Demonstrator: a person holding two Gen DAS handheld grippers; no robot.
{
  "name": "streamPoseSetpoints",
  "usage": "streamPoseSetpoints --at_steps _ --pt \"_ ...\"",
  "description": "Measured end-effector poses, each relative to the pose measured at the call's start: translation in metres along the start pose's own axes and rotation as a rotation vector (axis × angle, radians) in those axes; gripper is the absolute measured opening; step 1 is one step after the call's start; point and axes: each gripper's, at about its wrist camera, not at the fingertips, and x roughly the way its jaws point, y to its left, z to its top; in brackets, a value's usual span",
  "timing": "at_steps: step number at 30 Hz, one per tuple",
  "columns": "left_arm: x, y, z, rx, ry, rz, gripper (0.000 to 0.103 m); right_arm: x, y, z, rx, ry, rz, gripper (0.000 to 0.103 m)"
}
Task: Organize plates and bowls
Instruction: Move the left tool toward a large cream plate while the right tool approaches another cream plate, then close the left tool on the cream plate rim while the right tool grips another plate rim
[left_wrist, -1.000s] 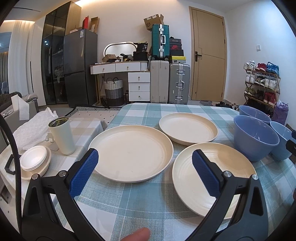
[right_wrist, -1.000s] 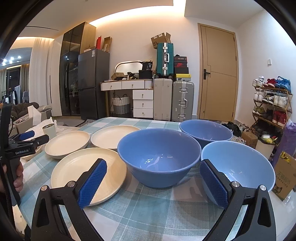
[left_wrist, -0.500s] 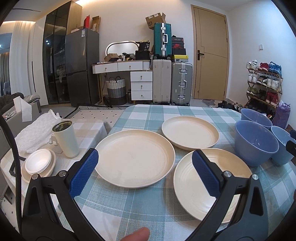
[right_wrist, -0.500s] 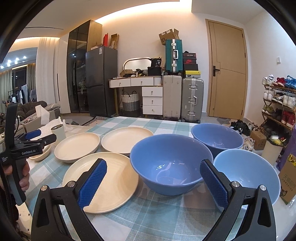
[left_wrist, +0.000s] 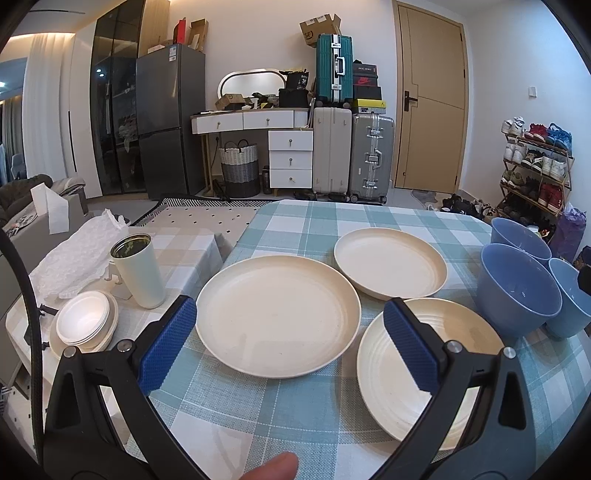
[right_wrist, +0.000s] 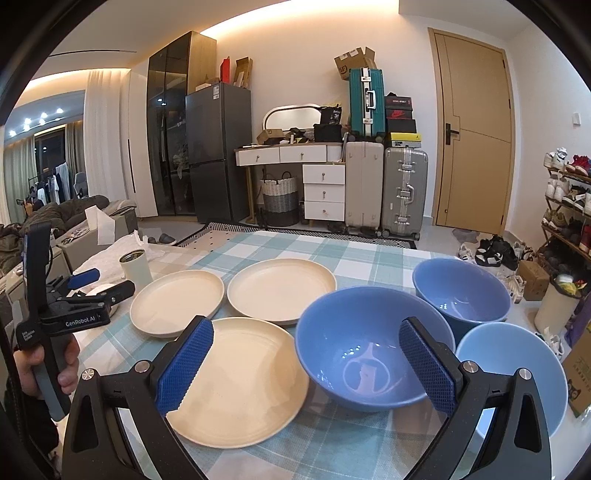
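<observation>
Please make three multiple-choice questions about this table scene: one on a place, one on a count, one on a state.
1. Where does the ribbed plate lie?
A. beside the nearest blue bowl
B. inside a bowl
C. on the floor

2. How many blue bowls stand on the table?
A. one
B. three
C. five

3. What does the right gripper hold?
A. a plate
B. a bowl
C. nothing, it is open

Answers: 1 A, its rim sits next to that bowl; 2 B, three separate bowls show; 3 C, the pads are wide apart.

You face a white wall with a tan door (left_wrist: 430, 99), a dark refrigerator (left_wrist: 168, 118), stacked suitcases (left_wrist: 351, 122), white drawers (left_wrist: 290, 157) and a shoe rack (left_wrist: 535, 166); cove lighting glows overhead.
</observation>
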Motion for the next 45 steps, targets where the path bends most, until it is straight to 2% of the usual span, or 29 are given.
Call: streamPoseSetpoints --at_steps 23,30,45 --pt "0.032 0.015 0.021 -0.034 0.072 0.014 0.101 0.059 0.027 0.032 -0.031 0.096 0.030 0.102" --pt "0.047 0.026 0.021 -0.051 0.109 0.031 0.101 0.078 0.036 0.039 -0.042 0.116 0.041 0.102" --pt "0.091 0.056 0.014 -0.088 0.198 0.049 0.101 0.128 0.061 0.038 -0.038 0.215 0.094 0.102"
